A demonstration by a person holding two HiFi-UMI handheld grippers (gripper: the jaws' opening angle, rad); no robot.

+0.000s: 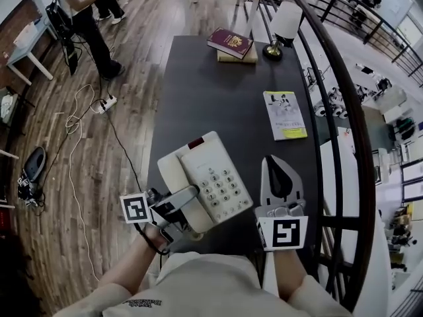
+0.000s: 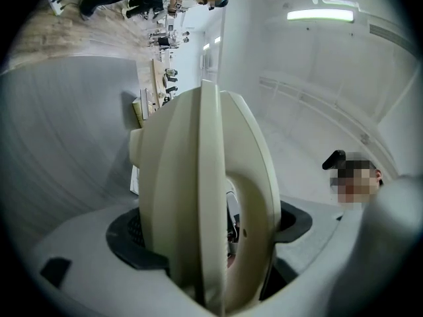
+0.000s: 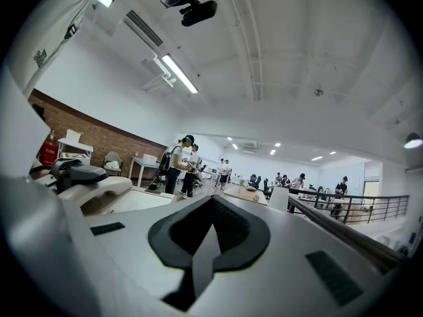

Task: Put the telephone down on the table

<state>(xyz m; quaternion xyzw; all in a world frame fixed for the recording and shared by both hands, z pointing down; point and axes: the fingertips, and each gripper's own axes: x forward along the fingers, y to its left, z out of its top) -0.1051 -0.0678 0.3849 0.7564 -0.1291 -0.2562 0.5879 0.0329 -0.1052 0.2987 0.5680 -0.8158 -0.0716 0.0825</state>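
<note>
A cream push-button telephone (image 1: 215, 180) lies over the near end of the dark table (image 1: 211, 98), its handset (image 1: 173, 174) along its left side. My left gripper (image 1: 190, 197) comes in from the lower left and is shut on the handset. In the left gripper view the cream handset (image 2: 205, 203) fills the space between the jaws of the left gripper (image 2: 211, 249). Whether the phone's base rests on the table I cannot tell. My right gripper (image 1: 273, 170) is just right of the phone, shut and empty. The right gripper (image 3: 210, 236) shows its black pads pressed together.
A red book on a tan one (image 1: 231, 43) and a lamp (image 1: 281, 28) stand at the table's far end. A yellow-edged booklet (image 1: 285, 115) lies at the right edge. A curved black railing (image 1: 344, 144) runs close along the right. Cables (image 1: 73, 121) trail on the floor at left, near a person (image 1: 82, 12).
</note>
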